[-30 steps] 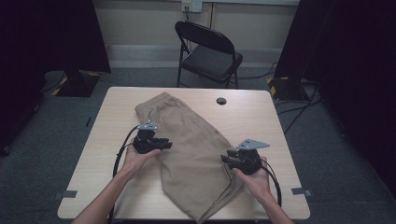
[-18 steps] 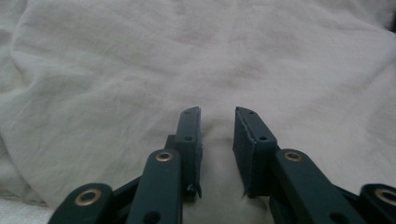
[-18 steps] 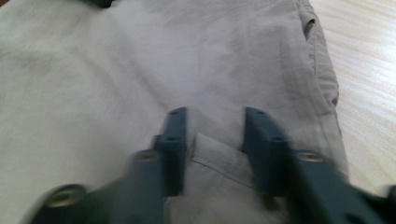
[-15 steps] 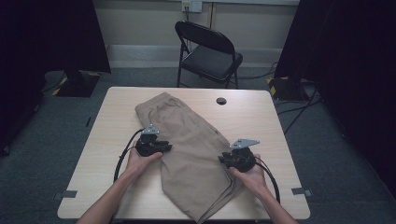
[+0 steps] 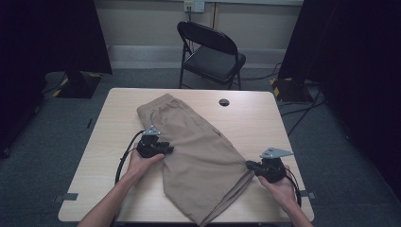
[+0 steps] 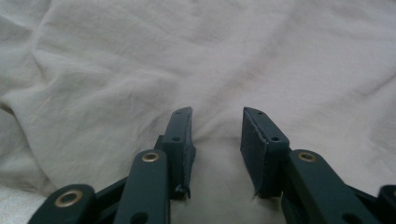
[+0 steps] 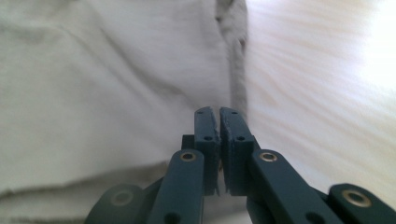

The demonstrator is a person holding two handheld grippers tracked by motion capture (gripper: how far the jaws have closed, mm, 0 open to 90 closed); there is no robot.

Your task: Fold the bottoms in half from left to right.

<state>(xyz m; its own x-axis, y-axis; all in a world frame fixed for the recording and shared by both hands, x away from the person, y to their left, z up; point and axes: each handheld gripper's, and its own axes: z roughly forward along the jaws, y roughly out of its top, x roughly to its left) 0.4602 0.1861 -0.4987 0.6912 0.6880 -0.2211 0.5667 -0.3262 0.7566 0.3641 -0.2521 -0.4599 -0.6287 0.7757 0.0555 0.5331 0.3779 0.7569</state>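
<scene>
A pair of tan shorts [image 5: 198, 146] lies folded lengthwise across the wooden table [image 5: 269, 123], waistband at the far left and leg hems toward the near edge. My left gripper [image 5: 169, 149] rests on the garment's left edge. In the left gripper view it [image 6: 217, 119] is open, its jaws apart over wrinkled pale cloth [image 6: 196, 56]. My right gripper [image 5: 249, 164] is at the right corner of the leg hem. In the right gripper view it [image 7: 219, 114] is shut where the cloth's side seam [image 7: 236, 60] and hem meet, with bare tabletop [image 7: 317, 84] to the right.
A black folding chair [image 5: 213, 52] stands behind the table's far edge. A small black round cap [image 5: 224, 102] sits in the tabletop near the far side. Dark curtains flank the room, and cables trail on the floor at right.
My right gripper has moved right and toward the near edge, drawing the hem corner outward with it. The left gripper has stayed at the garment's left edge.
</scene>
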